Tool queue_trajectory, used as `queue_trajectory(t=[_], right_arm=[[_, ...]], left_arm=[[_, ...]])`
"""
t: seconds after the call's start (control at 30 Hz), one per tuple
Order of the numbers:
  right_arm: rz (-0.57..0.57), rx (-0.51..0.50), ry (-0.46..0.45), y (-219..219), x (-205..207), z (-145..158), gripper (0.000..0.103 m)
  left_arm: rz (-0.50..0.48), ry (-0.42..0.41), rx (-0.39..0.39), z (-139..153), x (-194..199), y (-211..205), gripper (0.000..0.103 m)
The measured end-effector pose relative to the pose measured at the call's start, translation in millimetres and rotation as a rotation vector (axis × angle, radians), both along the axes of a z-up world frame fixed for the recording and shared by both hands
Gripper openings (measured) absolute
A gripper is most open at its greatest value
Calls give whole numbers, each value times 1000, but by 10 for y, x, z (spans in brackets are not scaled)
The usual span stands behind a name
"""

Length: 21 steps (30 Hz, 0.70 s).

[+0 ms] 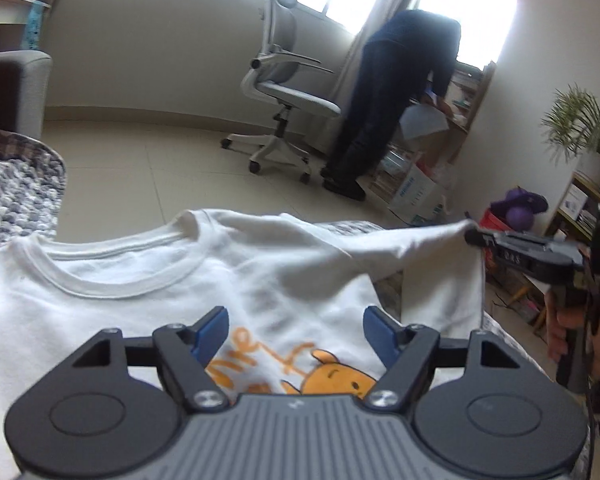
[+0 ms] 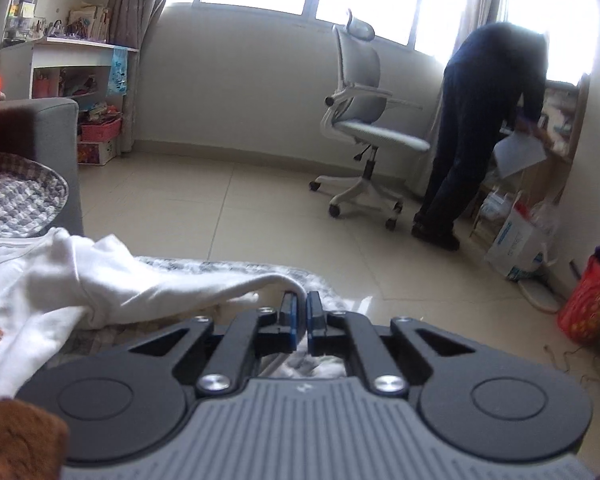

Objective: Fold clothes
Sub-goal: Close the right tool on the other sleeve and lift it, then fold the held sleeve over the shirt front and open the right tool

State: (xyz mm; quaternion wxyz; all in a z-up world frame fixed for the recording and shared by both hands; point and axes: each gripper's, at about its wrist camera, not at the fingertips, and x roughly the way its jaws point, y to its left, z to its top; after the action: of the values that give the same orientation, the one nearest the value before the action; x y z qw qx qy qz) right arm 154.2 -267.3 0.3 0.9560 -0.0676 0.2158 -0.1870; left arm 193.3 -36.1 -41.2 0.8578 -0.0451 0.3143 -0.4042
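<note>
The white T-shirt (image 1: 148, 292) lies print-up, unfolded. The right tongs (image 2: 303, 312) pinch its sleeve (image 1: 428, 240), lifted sideways; the left tongs (image 1: 292, 336) hover spread and empty above the print. Folding looks barely begun.

T-shirt (image 1: 140, 312) on the bed (image 2: 236, 270) (collar toward the floor (image 1: 160, 168)); chair (image 1: 284, 92) beyond, person (image 1: 396, 100) right of it.

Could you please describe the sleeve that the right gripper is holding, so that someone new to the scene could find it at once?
Start at the white T-shirt with the orange cartoon print, lying face up under the open left gripper. From its ribbed collar, follow the shoulder towards the right gripper. The sleeve is the one part pulled out taut, its tip pinched between the shut blue pads.
</note>
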Motion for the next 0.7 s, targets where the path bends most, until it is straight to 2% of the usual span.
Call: queue_trajectory(t=[0.13,0.27,0.43,0.63,0.7], right_arm=[[-15,-22,-73,-3,-11,136,4],[4,-29,-142,63,-36,185,4],[138,75,-211,186,-106,264,4],[332,188,-166,467,-83,272,4],[388,212,-133,569,-50,241,4]], left_arm=[[-52,33,9,-78,0,-88,66],[-48,65,-7,-134,60,-65,62],[-11,83,-55,-152,127,64,61],[52,83,-79,-140,164,136,55],[68,85,-80,-132,174,147,46]])
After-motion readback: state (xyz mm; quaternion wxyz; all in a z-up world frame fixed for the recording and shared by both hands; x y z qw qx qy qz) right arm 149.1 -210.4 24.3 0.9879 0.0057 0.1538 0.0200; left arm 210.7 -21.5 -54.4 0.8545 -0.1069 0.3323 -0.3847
